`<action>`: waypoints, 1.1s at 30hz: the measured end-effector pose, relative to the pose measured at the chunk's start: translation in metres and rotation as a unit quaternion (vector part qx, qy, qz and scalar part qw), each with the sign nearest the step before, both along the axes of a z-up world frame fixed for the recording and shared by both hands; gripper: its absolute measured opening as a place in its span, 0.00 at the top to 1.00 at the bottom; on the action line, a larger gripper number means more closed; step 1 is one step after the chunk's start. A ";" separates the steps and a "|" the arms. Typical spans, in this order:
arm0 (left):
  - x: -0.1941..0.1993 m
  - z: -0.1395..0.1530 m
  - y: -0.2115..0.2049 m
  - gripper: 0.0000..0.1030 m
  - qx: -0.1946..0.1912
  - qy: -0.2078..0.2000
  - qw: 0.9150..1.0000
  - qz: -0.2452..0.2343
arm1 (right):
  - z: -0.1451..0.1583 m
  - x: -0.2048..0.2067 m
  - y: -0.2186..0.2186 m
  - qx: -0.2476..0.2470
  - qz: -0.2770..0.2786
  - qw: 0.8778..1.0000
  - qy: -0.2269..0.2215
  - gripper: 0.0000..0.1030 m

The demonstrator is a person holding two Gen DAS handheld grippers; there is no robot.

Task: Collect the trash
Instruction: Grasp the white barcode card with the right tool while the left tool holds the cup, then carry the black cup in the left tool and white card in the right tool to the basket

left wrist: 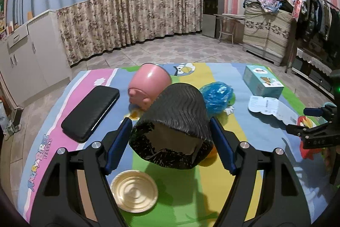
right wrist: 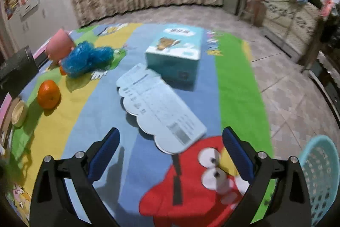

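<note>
Paper cup (left wrist: 172,120), torn, light and easily crushed, sits between the left tongs (left wrist: 171,131), apparently gripped; right tongs (right wrist: 171,142) gape empty.

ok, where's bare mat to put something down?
Free: the blue and yellow stripes between the orange and the paper card; also the green stripe right of the teal box. Crowded: around the pink pot, blue plastic bag and black cup.

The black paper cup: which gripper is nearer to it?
Left. The left gripper has its fingers either side of the black paper cup; the right gripper is off to its right, over the paper card.
</note>
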State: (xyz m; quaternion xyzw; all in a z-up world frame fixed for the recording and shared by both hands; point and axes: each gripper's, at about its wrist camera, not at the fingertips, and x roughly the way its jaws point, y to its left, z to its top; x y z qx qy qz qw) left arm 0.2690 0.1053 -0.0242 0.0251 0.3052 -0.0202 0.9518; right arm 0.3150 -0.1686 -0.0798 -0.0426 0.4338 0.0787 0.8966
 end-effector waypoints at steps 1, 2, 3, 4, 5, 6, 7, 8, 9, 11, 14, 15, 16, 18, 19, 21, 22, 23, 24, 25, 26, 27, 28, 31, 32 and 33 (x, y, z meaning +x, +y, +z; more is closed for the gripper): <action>0.001 0.000 0.002 0.29 0.000 0.000 1.000 0.001 | -0.003 0.003 0.001 -0.003 0.006 1.000 0.005 0.08; 0.003 -0.001 0.005 0.29 0.000 0.001 1.000 0.003 | -0.007 0.007 -0.001 -0.004 0.009 1.000 0.012 0.08; 0.004 -0.002 0.006 0.29 0.001 0.002 1.000 0.005 | -0.010 0.010 -0.002 -0.004 0.010 1.000 0.018 0.08; 0.005 -0.002 0.008 0.29 0.001 0.002 1.000 0.006 | -0.014 0.016 -0.005 -0.001 0.010 1.000 0.023 0.08; 0.006 -0.002 0.009 0.29 -0.001 0.002 1.000 0.008 | -0.014 0.018 -0.006 0.003 0.010 1.000 0.024 0.08; 0.007 -0.002 0.011 0.29 -0.002 0.002 1.000 0.010 | -0.015 0.020 -0.007 0.010 0.012 1.000 0.024 0.08; 0.008 -0.002 0.011 0.29 -0.004 0.001 1.000 0.010 | -0.014 0.023 -0.007 0.019 0.017 0.999 0.024 0.08; 0.008 -0.001 0.012 0.29 -0.005 0.000 1.000 0.011 | -0.014 0.025 -0.007 0.024 0.022 0.999 0.024 0.08; 0.007 -0.001 0.010 0.29 -0.006 -0.002 1.000 0.011 | -0.014 0.026 -0.006 0.024 0.025 0.999 0.026 0.09; 0.006 -0.001 0.009 0.29 -0.006 -0.002 1.000 0.011 | -0.013 0.028 -0.004 0.022 0.035 0.999 0.027 0.19; 0.006 0.000 0.007 0.29 -0.004 -0.003 1.000 0.011 | -0.011 0.021 -0.003 0.029 0.047 0.998 0.024 0.30; 0.006 0.000 0.006 0.29 -0.002 -0.003 1.000 0.011 | -0.010 0.019 -0.005 0.033 0.049 0.998 0.023 0.30; 0.005 0.000 0.006 0.29 -0.001 -0.003 1.000 0.011 | -0.010 0.012 -0.005 0.036 0.050 0.998 0.020 0.30; 0.004 0.002 0.005 0.29 -0.002 -0.003 1.000 0.011 | -0.009 0.004 -0.009 0.038 0.050 0.998 0.014 0.30; 0.005 0.001 0.006 0.29 -0.003 -0.004 1.000 0.010 | -0.008 -0.003 -0.011 0.042 0.046 0.998 0.009 0.30; 0.003 0.003 0.003 0.29 -0.002 -0.007 1.000 0.009 | -0.007 -0.010 -0.016 0.047 0.039 0.998 0.004 0.31; 0.001 0.004 0.001 0.29 -0.001 -0.008 1.000 0.009 | -0.004 -0.020 -0.018 0.048 0.033 0.998 -0.002 0.31; 0.000 0.005 -0.001 0.29 -0.001 -0.009 1.000 0.009 | -0.004 -0.025 -0.018 0.047 0.030 0.998 -0.006 0.31; -0.002 0.007 -0.004 0.29 0.000 -0.010 1.000 0.007 | 0.000 -0.034 -0.019 0.048 0.025 0.998 -0.013 0.31; -0.004 0.008 -0.006 0.29 0.001 -0.012 1.000 0.006 | 0.005 -0.043 -0.022 0.052 0.019 0.998 -0.021 0.31; -0.006 0.011 -0.010 0.29 0.003 -0.016 1.000 0.005 | 0.007 -0.047 -0.028 0.055 0.015 0.998 -0.026 0.31; -0.009 0.013 -0.013 0.29 0.003 -0.019 1.000 0.004 | 0.014 -0.058 -0.032 0.059 0.006 0.998 -0.038 0.31; -0.012 0.015 -0.017 0.29 0.003 -0.022 1.000 0.002 | 0.019 -0.068 -0.038 0.060 0.000 0.997 -0.047 0.31; -0.021 0.021 -0.028 0.29 0.002 -0.031 0.999 -0.008 | 0.035 -0.091 -0.045 0.058 -0.014 0.996 -0.068 0.31; -0.024 0.022 -0.033 0.29 0.001 -0.033 0.999 -0.011 | 0.040 -0.099 -0.048 0.058 -0.019 0.995 -0.075 0.31; -0.027 0.024 -0.038 0.29 -0.001 -0.034 0.999 -0.014 | 0.045 -0.106 -0.051 0.060 -0.025 0.995 -0.082 0.31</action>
